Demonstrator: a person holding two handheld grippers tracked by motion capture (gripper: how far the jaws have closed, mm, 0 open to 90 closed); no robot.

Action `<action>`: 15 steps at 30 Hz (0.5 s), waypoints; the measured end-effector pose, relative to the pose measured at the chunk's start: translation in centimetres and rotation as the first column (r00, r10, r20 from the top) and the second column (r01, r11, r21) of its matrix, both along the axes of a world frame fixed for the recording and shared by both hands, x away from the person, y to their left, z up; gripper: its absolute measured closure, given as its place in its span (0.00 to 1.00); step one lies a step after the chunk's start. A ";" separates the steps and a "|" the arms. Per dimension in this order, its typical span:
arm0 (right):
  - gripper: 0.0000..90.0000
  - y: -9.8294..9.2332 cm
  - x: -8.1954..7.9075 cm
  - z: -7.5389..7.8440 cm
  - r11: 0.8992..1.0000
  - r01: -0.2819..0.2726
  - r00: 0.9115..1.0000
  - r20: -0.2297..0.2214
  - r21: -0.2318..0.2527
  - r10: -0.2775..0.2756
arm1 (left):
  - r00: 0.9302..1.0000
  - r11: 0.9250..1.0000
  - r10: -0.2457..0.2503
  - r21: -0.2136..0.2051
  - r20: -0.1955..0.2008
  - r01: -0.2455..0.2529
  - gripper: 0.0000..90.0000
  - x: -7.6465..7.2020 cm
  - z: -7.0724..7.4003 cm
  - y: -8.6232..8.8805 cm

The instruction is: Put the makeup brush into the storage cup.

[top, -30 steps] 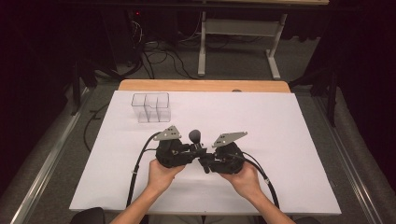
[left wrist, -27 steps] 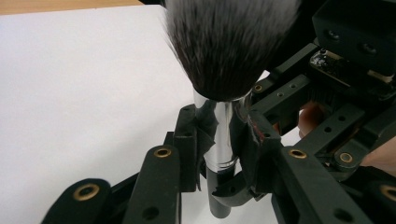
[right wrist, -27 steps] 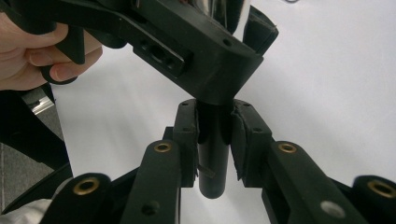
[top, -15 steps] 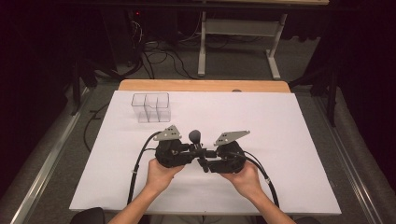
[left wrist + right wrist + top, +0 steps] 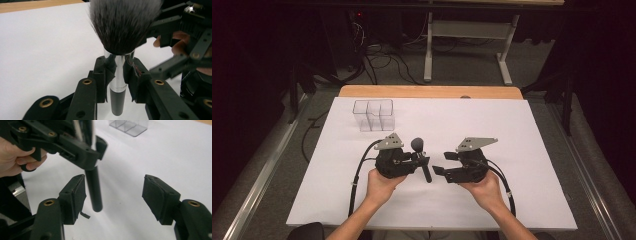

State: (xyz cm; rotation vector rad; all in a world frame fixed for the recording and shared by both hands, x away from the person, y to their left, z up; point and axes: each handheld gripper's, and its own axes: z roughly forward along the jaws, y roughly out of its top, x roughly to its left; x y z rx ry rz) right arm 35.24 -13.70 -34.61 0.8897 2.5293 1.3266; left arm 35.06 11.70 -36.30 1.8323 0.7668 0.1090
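The left gripper (image 5: 424, 164) sits near the middle of the white table (image 5: 512, 130), a little left of centre and toward the near edge. Its jaws are clamped on the brush (image 5: 421, 159), gripping the silver collar just below the bristles. In the left gripper view the two pads (image 5: 103, 72) press on either side of that collar, the bushy grey-tipped head (image 5: 123, 23) stands above them, and the black handle (image 5: 117, 101) hangs down below them toward the table. In the high view the brush stands roughly upright, head toward the far side, handle end toward the near side.

The right gripper (image 5: 439, 163) is just to the right of the brush, apart from it, with its jaws pointing left at the handle. Its jaws have just been opening and now stand wide, with nothing pressed between them. In the right gripper view the brush handle (image 5: 94, 191) hangs just beside the left-hand pad (image 5: 76, 195), with a thin gap showing between them, while the other pad (image 5: 158, 196) is well off to the right. The left gripper's jaws (image 5: 82, 147) hold the brush above there.

A clear box (image 5: 373, 114) with compartments stands at the far left of the table, well apart from both grippers.
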 end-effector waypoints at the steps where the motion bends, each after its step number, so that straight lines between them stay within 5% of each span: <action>1: 0.40 -0.3 0.0 0.1 1.000 0.006 1.000 0.002 0.006 -0.006 | 1.000 1.000 0.002 0.002 0.000 -0.002 0.78 0.0 0.0 0.0; 15: 0.36 -4.6 -0.1 1.4 0.992 0.098 0.991 0.085 0.076 -0.104 | 1.000 1.000 0.003 0.002 0.000 -0.003 0.78 0.0 0.3 0.3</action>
